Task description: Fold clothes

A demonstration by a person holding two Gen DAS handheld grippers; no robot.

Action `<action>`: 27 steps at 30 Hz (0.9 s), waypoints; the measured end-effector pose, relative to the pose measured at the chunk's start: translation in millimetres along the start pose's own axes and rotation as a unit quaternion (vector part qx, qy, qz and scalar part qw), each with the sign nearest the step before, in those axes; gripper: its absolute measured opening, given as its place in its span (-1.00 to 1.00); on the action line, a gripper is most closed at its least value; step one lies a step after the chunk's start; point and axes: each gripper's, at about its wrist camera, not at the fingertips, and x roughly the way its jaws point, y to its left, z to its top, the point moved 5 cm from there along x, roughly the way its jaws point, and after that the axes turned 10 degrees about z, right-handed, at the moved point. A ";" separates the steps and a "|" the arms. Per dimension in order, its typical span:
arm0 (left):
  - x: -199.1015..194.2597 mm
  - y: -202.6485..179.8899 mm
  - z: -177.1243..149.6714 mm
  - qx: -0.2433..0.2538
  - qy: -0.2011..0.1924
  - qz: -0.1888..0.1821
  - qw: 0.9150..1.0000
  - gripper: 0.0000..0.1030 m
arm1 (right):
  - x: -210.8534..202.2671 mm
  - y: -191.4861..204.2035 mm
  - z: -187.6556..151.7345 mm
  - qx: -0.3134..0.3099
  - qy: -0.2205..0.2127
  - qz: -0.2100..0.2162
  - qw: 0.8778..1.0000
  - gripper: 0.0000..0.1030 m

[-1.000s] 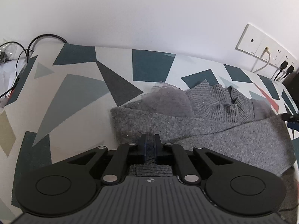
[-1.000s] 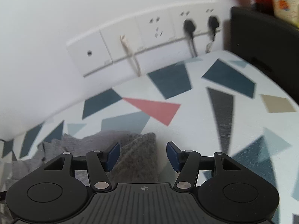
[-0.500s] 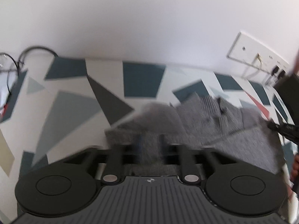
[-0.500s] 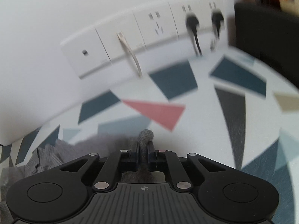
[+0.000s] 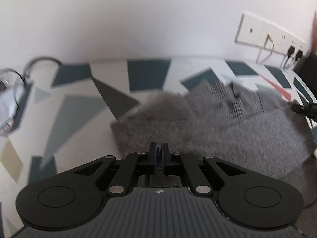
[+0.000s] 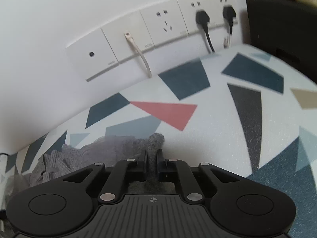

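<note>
Two hand-held grippers, grey sweater pinched

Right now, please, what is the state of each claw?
Left claw: closed on the near edge of the grey sweater.
Right claw: closed, pinching a fold of the sweater.

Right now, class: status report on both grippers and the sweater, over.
Left gripper shut on grey sweater edge. Right gripper shut on a bunched fold. Nothing in the way on the patterned cloth.

Left gripper angled downward, jaws clamped on a fold of grey knit. Right gripper likewise tilted down, jaws pinching fabric.
</note>
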 end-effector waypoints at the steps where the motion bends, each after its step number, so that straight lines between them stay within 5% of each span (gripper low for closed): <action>1: -1.7 3.6 4.9 -0.011 -0.009 0.001 1.000 -0.91 | -4.7 0.7 2.2 0.001 -0.015 -0.001 1.000 -0.88; 6: 14.3 13.9 16.1 -0.039 -0.015 0.013 0.999 -0.91 | -4.9 -2.5 7.6 0.008 -0.037 -0.014 0.999 -0.88; 9: 39.4 8.4 3.5 -0.020 0.025 0.022 0.999 -0.74 | 6.9 -8.5 1.7 0.011 -0.022 -0.027 0.999 -0.86; 11: 32.6 11.7 2.3 -0.019 0.008 0.041 0.999 0.02 | 7.7 -13.0 -0.6 0.022 -0.018 -0.030 0.999 -0.63; 12: 27.4 16.3 1.4 -0.027 0.008 0.049 0.998 0.63 | 4.9 -15.0 -0.2 0.030 -0.021 -0.029 0.999 -0.47; 13: 21.7 20.9 0.3 -0.034 0.006 0.055 0.998 0.68 | -0.3 -17.0 1.3 0.038 -0.024 -0.032 0.998 -0.16; 14: 13.5 25.5 -1.9 -0.039 -0.003 0.050 0.998 0.68 | -7.7 -19.0 3.2 0.043 -0.030 -0.034 0.998 -0.05; 16: -1.1 31.5 -9.8 -0.029 0.002 0.040 0.999 0.68 | -23.0 -25.0 4.4 0.055 -0.033 -0.025 0.998 -0.04; 19: -20.5 35.7 -32.0 0.001 0.023 0.042 0.999 0.69 | -51.4 -39.2 -0.8 0.096 -0.031 -0.021 0.995 0.25; 27: -62.2 30.4 -100.9 0.066 0.039 0.025 0.997 0.86 | -136.3 -60.0 -65.5 0.158 -0.002 -0.039 0.987 0.44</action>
